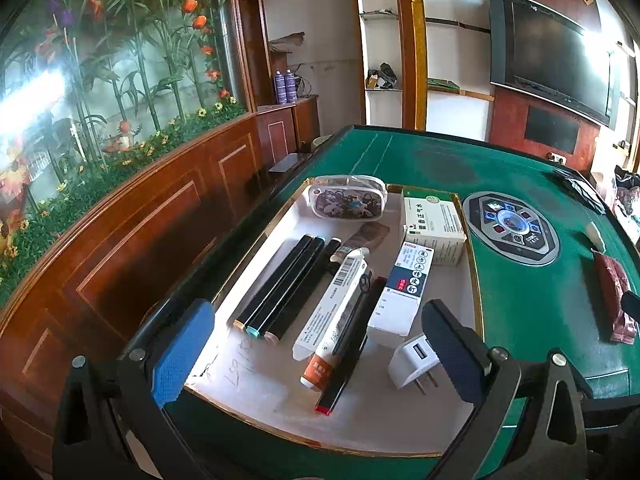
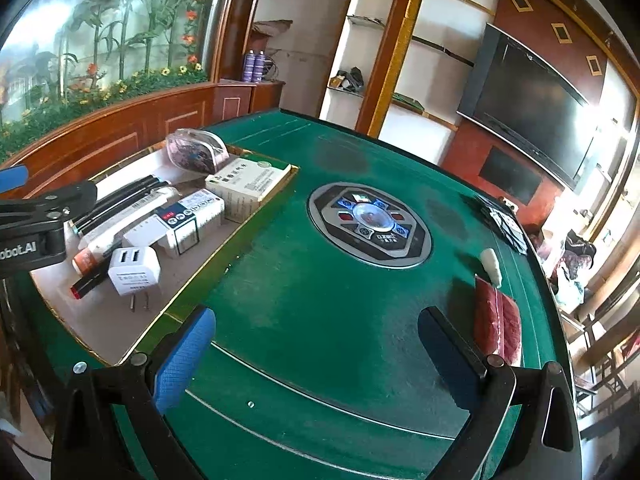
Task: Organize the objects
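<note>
A white tray with a gold rim lies on the green table. It holds black markers, a white tube, a red-capped pen, a white charger plug, two medicine boxes and a patterned pouch. My left gripper is open and empty above the tray's near end. My right gripper is open and empty over bare felt, right of the tray. A dark red packet and a small white piece lie by its right finger.
A round control panel sits at the table's middle. Playing cards lie at the far right edge. A wooden cabinet with artificial flowers runs along the left. The left gripper's arm shows at the right wrist view's left edge.
</note>
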Motion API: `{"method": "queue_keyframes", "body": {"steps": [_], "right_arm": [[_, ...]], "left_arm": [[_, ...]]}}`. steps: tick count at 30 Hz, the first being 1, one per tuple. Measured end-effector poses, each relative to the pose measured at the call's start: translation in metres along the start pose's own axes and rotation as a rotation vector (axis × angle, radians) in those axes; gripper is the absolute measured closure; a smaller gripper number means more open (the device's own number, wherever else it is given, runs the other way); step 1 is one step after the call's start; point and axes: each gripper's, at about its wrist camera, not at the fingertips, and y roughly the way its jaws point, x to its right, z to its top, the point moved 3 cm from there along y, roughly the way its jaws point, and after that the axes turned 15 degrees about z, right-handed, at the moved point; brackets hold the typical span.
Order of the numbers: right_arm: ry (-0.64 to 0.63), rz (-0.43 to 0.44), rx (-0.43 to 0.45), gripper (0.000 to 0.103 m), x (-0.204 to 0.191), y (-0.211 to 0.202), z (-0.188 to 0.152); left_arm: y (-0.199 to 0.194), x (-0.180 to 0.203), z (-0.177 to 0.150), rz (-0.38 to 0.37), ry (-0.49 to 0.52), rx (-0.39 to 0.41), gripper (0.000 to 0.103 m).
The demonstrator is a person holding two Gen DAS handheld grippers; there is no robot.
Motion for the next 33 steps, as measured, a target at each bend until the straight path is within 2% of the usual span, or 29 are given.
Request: {"method": "queue_keyframes", "body": {"steps": [25, 33], "right_arm": [[-0.023, 0.008, -0.015, 0.0, -0.012, 0.005, 0.0], [-0.026, 0.021, -0.01, 0.0, -0.015, 0.004, 0.0]], "left_arm": [[0.006, -0.001, -0.006, -0.004, 0.006, -0.027, 0.0], [0.008, -0.003, -0.007, 0.029, 0.007, -0.021, 0.0]]}}
